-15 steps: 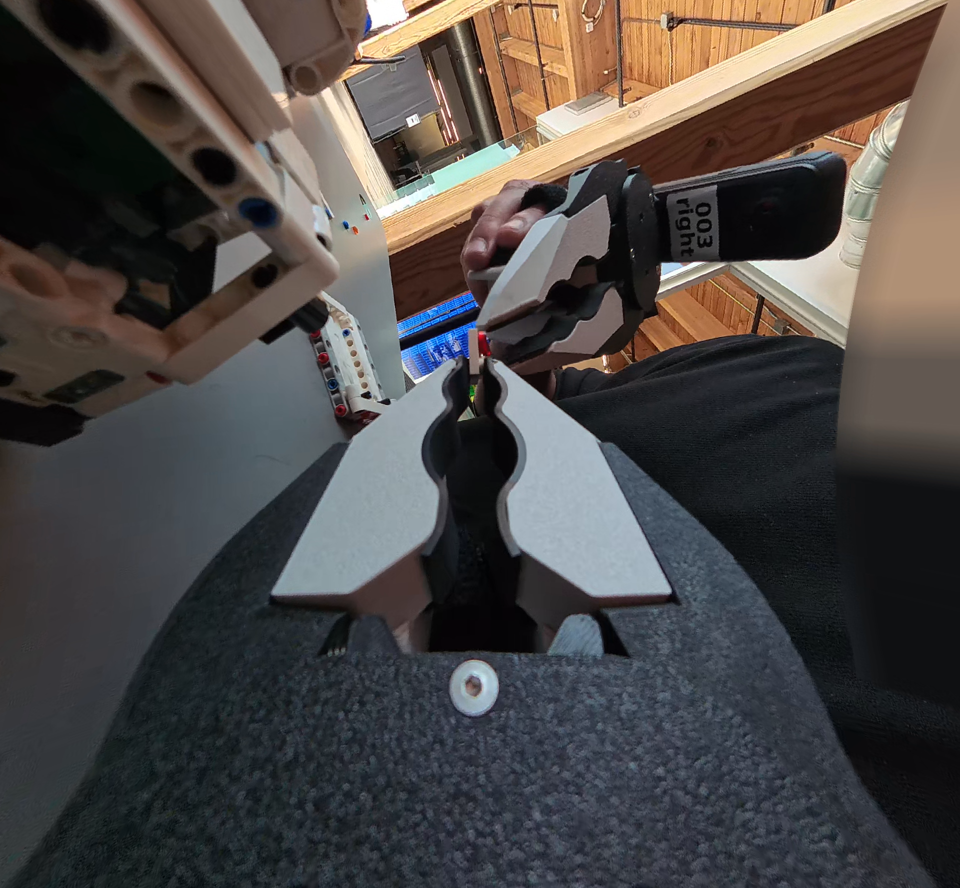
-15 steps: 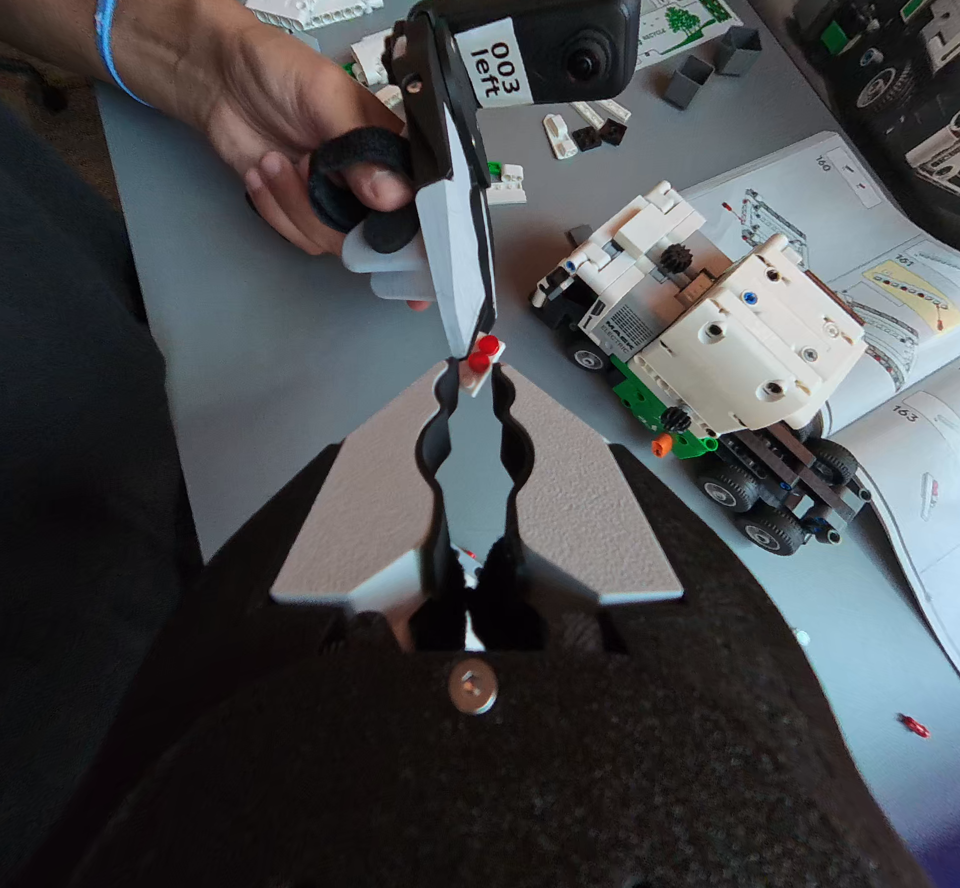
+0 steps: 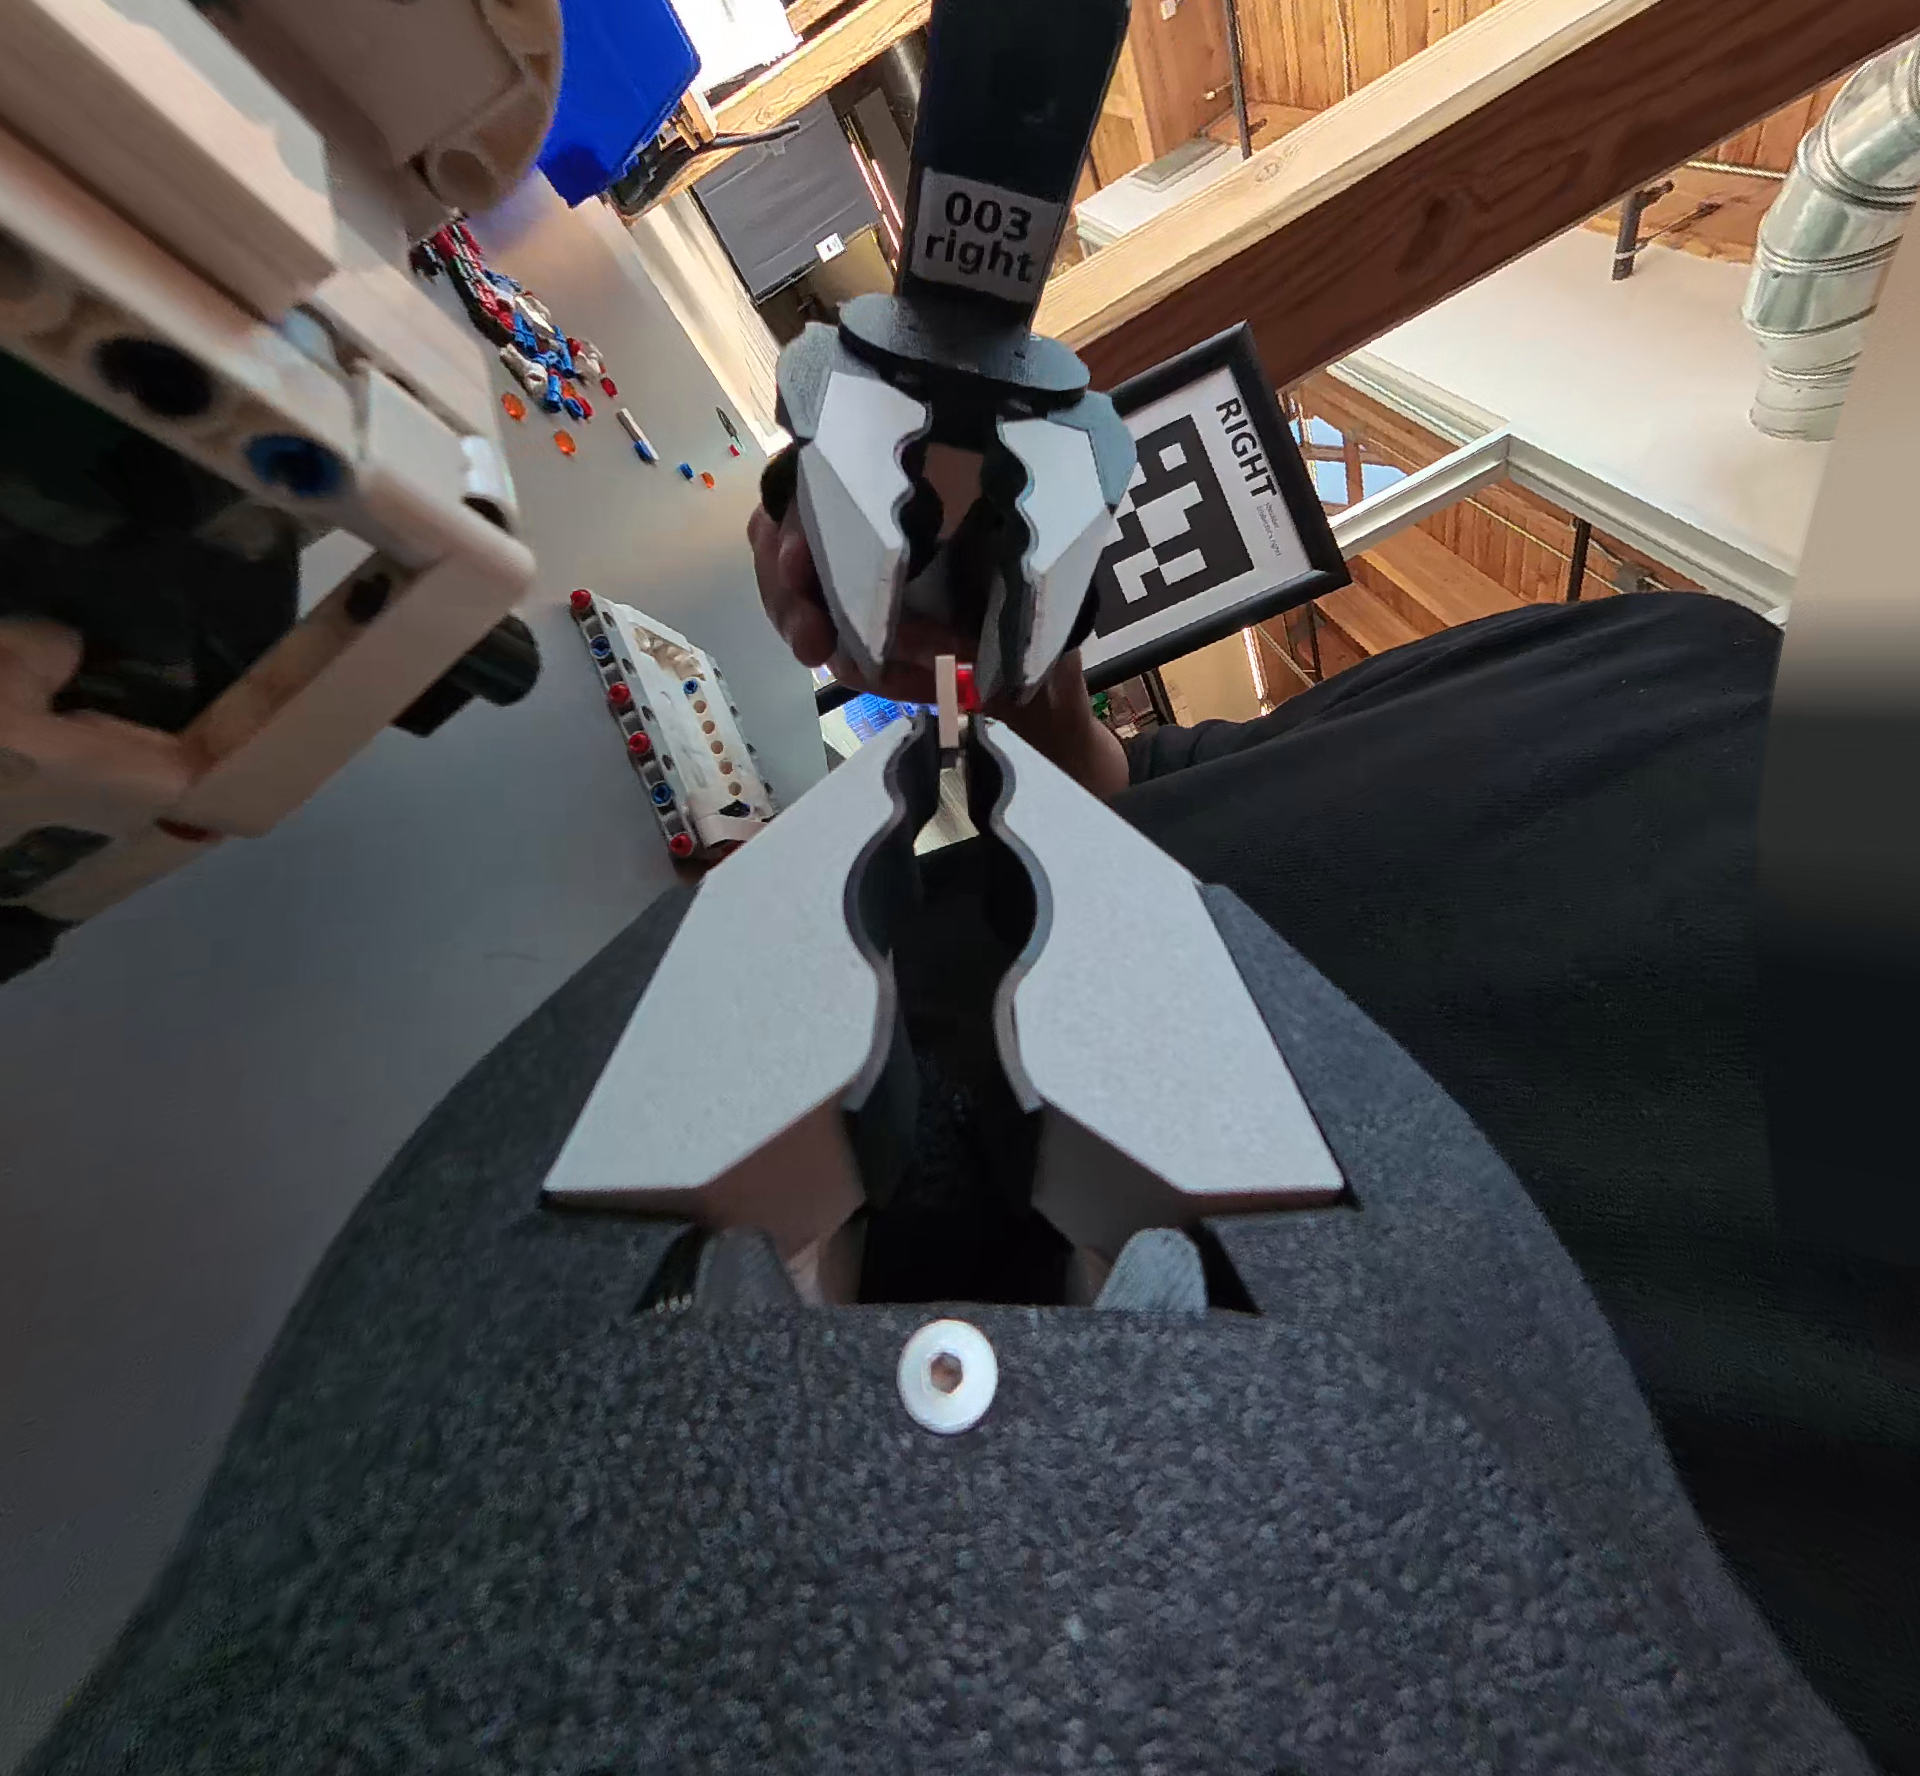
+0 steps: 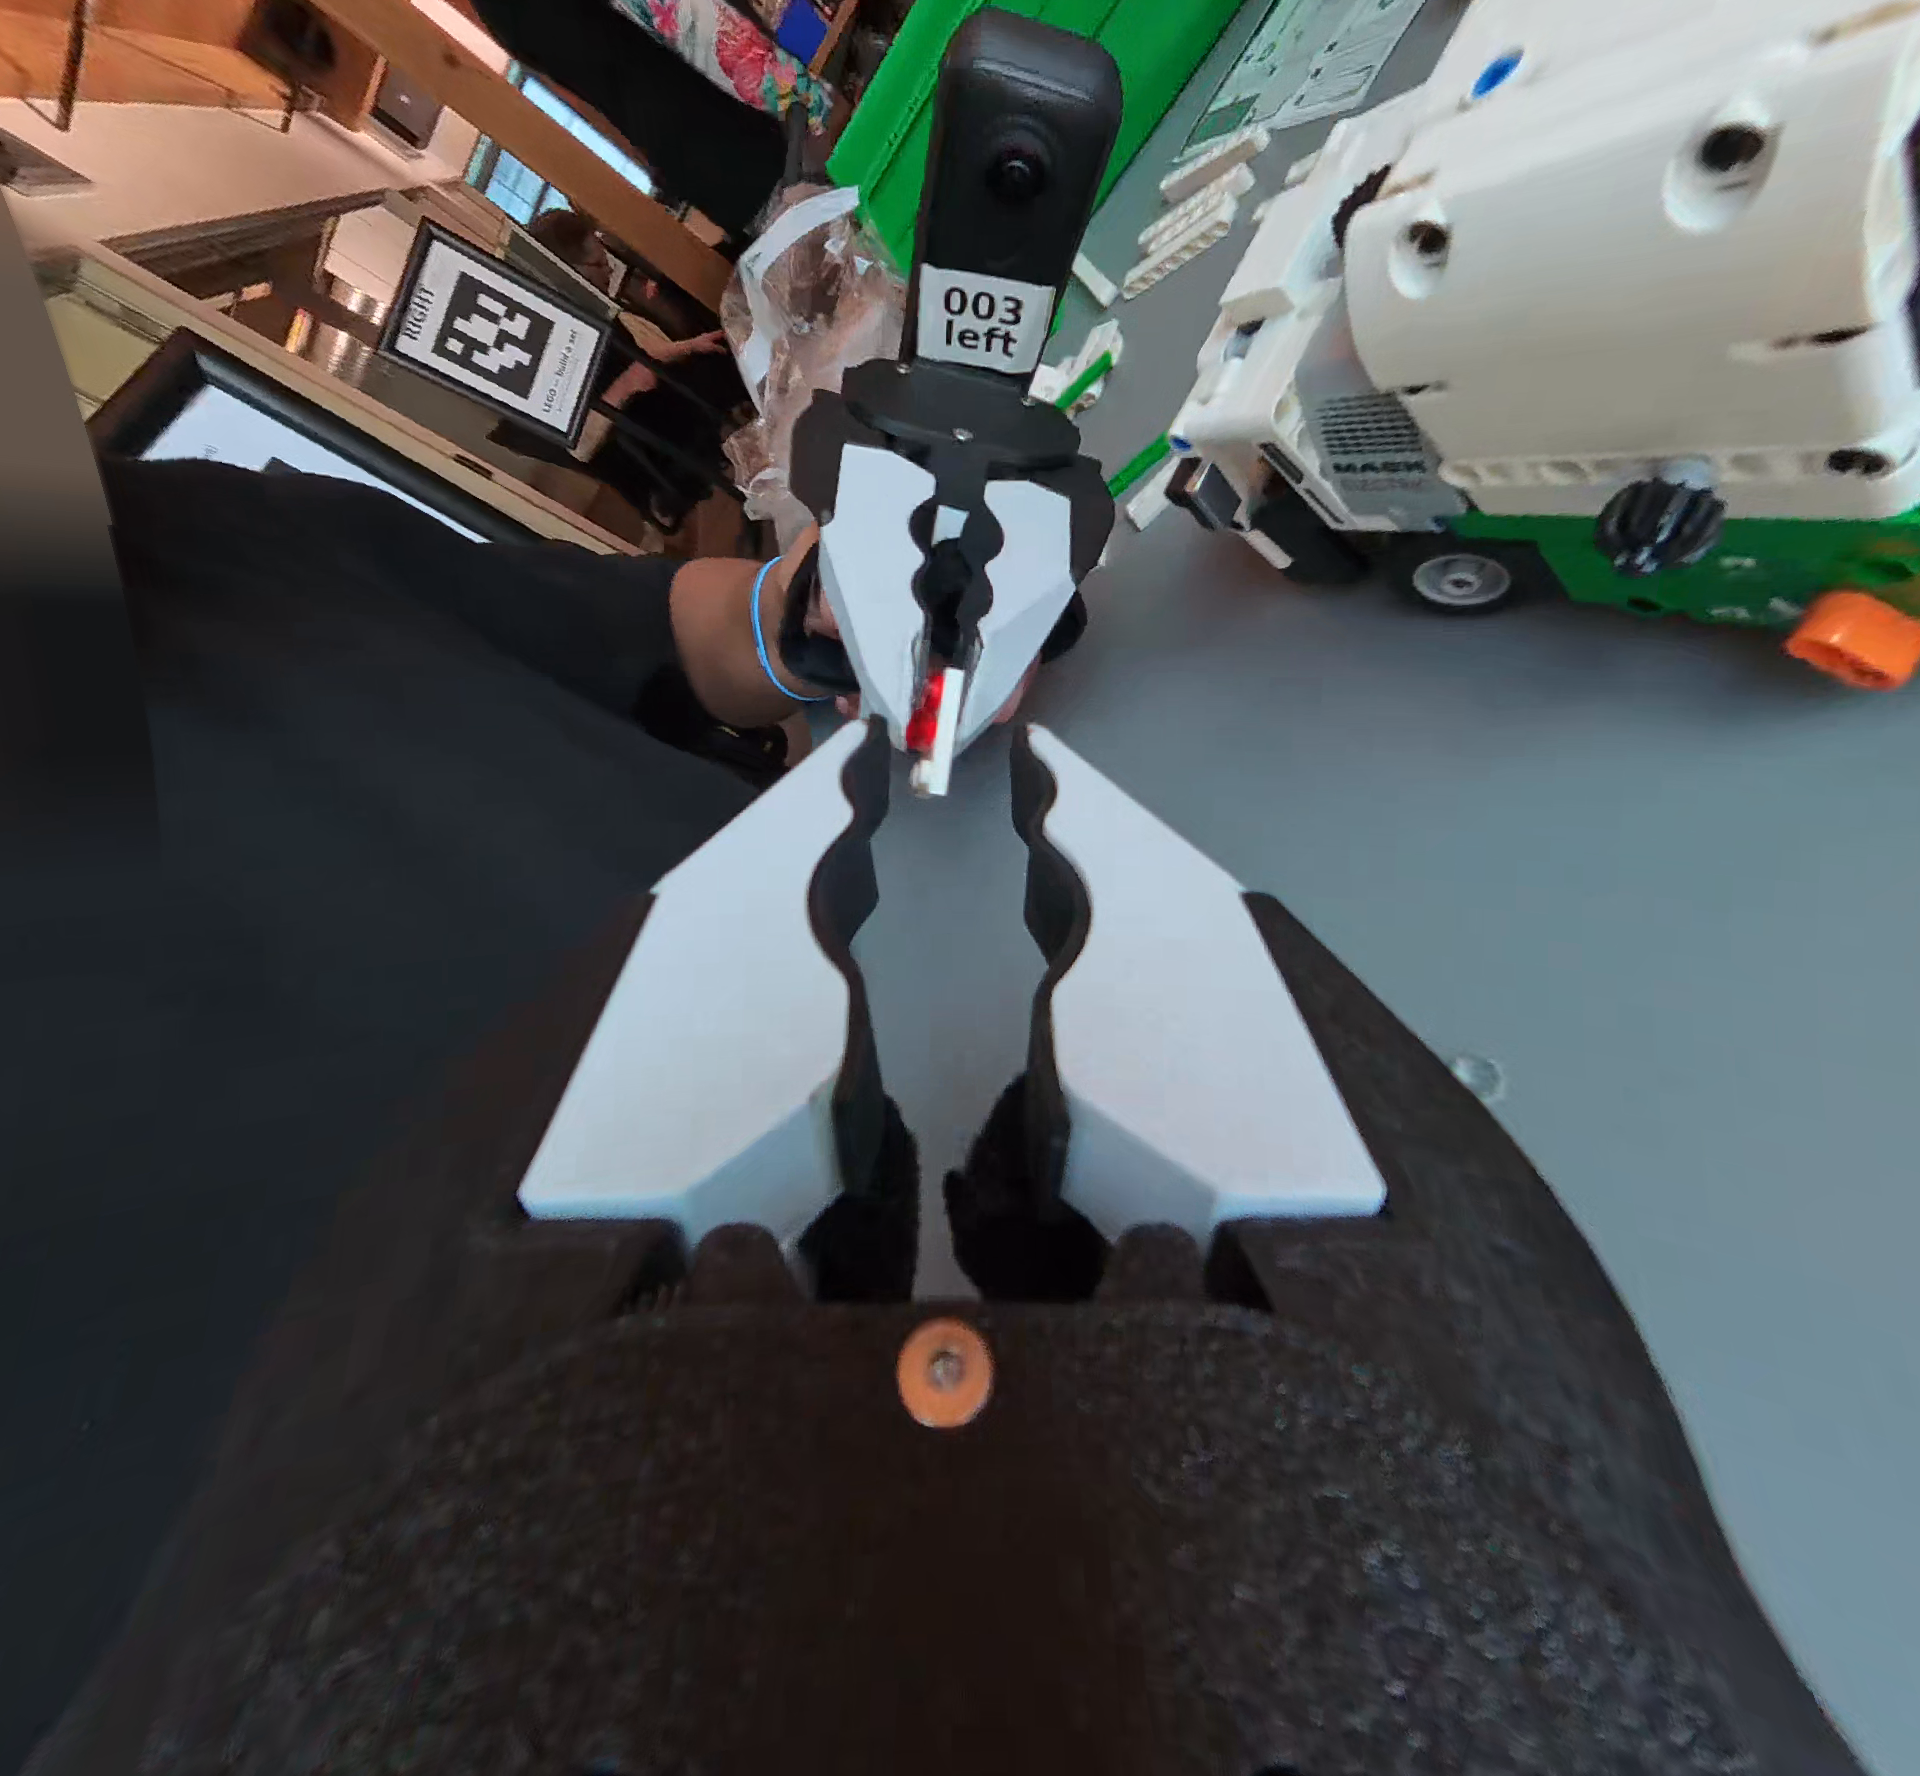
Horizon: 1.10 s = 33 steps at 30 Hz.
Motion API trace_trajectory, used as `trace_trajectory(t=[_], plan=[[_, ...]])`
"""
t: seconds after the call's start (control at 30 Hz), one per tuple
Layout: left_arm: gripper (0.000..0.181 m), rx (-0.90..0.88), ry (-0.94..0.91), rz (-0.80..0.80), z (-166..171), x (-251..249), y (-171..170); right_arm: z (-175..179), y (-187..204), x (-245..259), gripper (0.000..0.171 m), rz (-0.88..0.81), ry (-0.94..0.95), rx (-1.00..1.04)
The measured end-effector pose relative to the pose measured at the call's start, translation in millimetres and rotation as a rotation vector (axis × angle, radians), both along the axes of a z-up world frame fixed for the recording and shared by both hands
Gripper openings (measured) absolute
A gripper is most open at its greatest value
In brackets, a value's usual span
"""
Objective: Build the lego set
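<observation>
Two grippers meet: left gripper (image 4: 940,739) pinches a small white-and-red piece (image 4: 928,739); right gripper (image 4: 945,750) gapes empty. A loose handover risks dropping it onto the counter (image 4: 1455,895).

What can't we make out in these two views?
- Small white piece with red studs: its full shape. In the right wrist view the left gripper fingers cover its upper end; in the left wrist view it is edge-on and tiny.
- White and green lego truck: rear cut off by the right wrist view's edge; blurred.
- Loose coloured small parts on the grey table: too small to identify.
</observation>
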State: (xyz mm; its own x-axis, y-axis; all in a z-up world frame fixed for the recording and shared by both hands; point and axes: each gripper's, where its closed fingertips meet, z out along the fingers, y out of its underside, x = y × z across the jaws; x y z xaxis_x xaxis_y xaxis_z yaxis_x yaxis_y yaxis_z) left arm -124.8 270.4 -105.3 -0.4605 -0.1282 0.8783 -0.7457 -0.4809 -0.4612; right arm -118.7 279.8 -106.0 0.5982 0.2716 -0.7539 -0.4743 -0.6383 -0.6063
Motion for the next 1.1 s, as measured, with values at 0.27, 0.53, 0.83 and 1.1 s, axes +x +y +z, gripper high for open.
trace_trajectory(t=[0.27,0.53,0.83,1.1], plan=[[0.003,0.021,0.003,0.001,-2.3,0.1,-1.6,-2.1,0.3,-7.4,0.007,0.014,0.027,-0.007],[0.003,0.091,-0.029,0.028,-4.9,1.9,-2.0,-4.8,-1.0,-6.3,0.005,0.009,0.04,-0.05],[0.003,0.366,-0.169,0.09,-14.9,3.6,-1.7,-13.9,-1.9,-5.3,0.006,-0.006,-0.01,-0.071],[0.003,0.458,-0.417,0.106,10.9,-9.1,-8.4,11.8,-8.6,-17.8,0.005,0.08,-0.23,0.093]])
